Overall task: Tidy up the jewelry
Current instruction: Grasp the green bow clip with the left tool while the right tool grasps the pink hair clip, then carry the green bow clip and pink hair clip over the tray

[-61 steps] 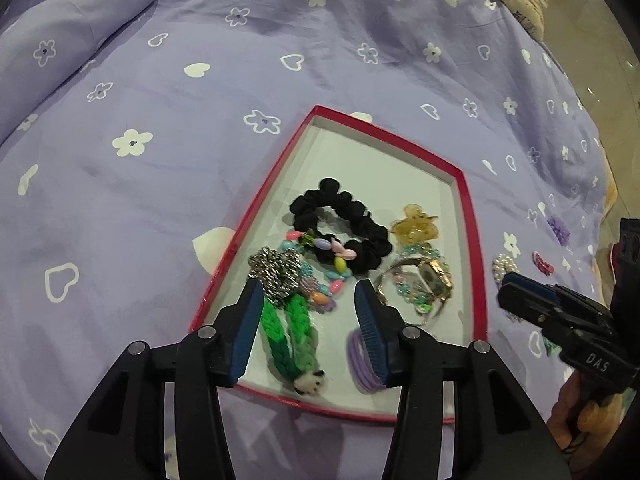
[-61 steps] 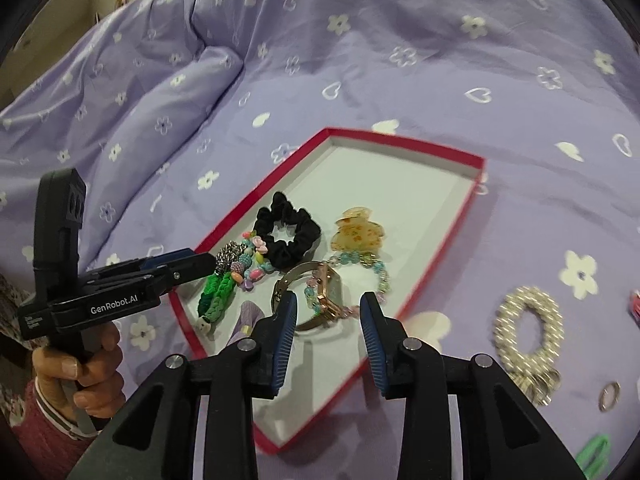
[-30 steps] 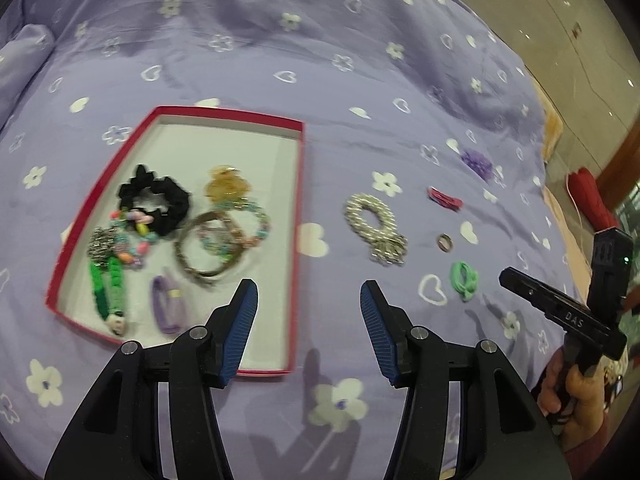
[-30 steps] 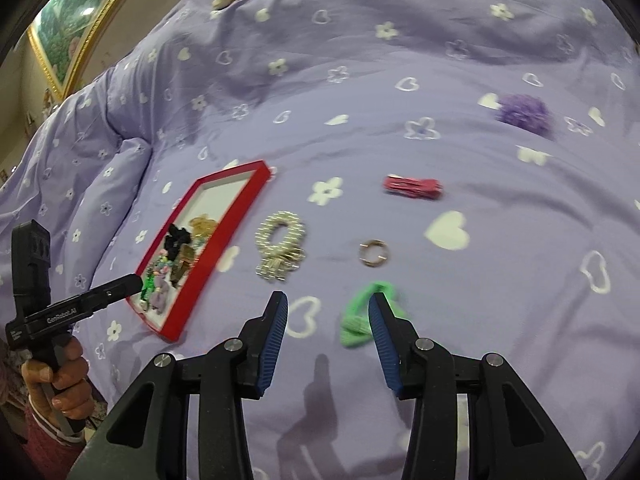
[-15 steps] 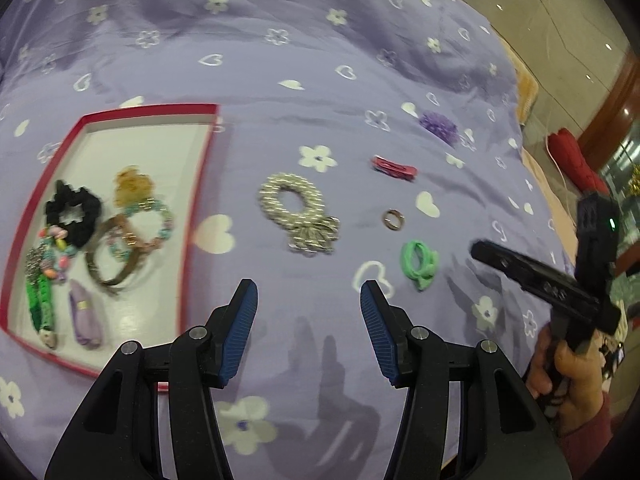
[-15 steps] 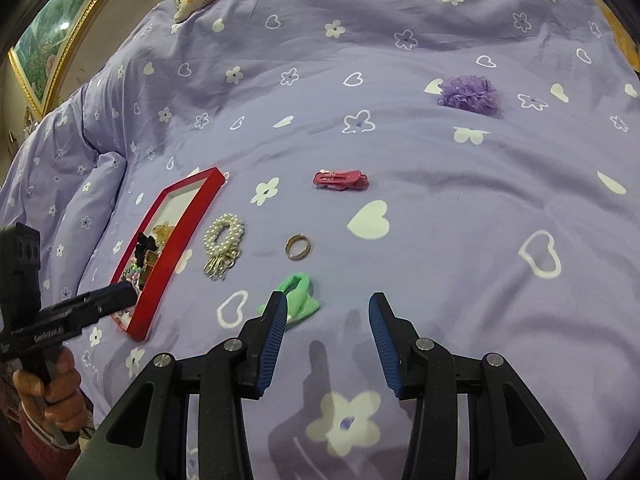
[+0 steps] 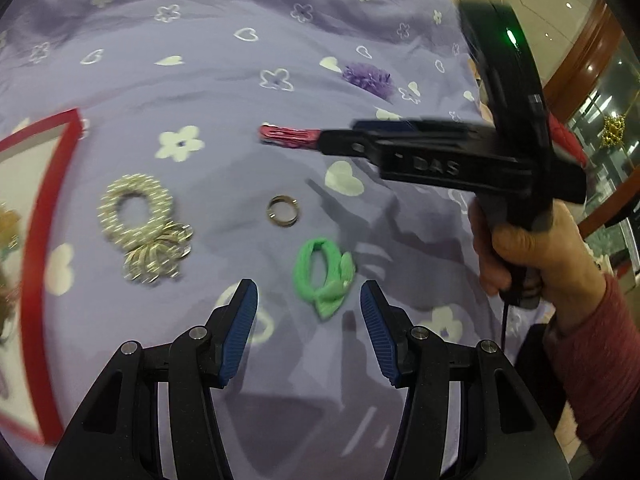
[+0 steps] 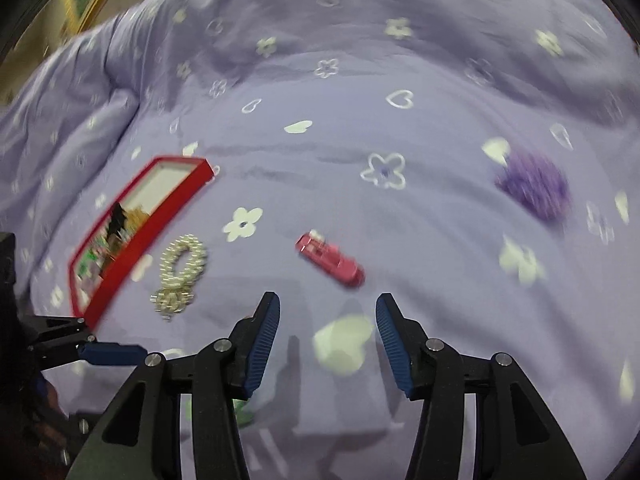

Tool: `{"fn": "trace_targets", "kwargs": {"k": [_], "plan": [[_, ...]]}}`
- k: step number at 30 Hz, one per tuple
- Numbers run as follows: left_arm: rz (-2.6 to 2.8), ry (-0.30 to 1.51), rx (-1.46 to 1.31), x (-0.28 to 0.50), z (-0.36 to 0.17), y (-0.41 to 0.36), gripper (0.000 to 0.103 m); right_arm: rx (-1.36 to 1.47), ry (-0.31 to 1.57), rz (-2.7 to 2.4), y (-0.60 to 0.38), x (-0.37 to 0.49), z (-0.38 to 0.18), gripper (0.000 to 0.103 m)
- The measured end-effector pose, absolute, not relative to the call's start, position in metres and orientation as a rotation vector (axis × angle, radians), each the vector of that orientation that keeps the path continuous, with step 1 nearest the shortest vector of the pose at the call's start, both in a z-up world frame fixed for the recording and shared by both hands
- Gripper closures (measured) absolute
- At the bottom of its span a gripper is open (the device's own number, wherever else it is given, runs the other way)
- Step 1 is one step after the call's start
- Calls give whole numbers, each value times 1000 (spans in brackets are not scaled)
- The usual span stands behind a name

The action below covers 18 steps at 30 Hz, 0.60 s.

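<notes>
Loose jewelry lies on a purple bedspread. My left gripper (image 7: 308, 308) stands open just short of a green hair tie (image 7: 323, 272), nothing between its blue pads. Beyond lie a metal ring (image 7: 283, 211), a pearl scrunchie (image 7: 140, 224) and a red hair clip (image 7: 286, 136). My right gripper (image 8: 326, 334) hovers just before the red hair clip (image 8: 331, 261), its jaws opening and empty. In the left wrist view the right gripper (image 7: 344, 136) reaches in above the clip. The red tray (image 8: 180, 196) with sorted pieces sits to the left.
A purple fluffy scrunchie (image 8: 534, 186) lies far right on the bedspread. The red tray's rim (image 7: 34, 240) shows at the left edge of the left wrist view. A hand in a red sleeve (image 7: 532, 248) holds the right gripper. The bed's edge and floor lie beyond at right.
Both grippers have swung right, away from the tray, toward the loose pieces. The left one now faces the green tie, the right one the red clip, with its jaws a little wider.
</notes>
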<state>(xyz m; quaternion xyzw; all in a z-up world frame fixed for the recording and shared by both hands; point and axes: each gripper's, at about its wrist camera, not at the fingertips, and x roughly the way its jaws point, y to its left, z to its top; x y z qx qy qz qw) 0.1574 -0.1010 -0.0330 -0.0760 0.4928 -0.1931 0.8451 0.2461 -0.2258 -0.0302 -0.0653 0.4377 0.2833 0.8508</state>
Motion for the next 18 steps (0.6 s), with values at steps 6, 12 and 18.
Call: {"fn": "trace_targets", "kwargs": {"k": [6, 12, 18], "plan": [[-399, 1061, -166, 176, -52, -115, 51, -239, 931, 661, -206, 272, -43, 51], [-442, 1040, -156, 173, -52, -119, 89, -226, 968, 640, -203, 281, -59, 86], [-439, 1014, -172, 158, -43, -105, 92, -200, 953, 650, -205, 256, -50, 86]]}}
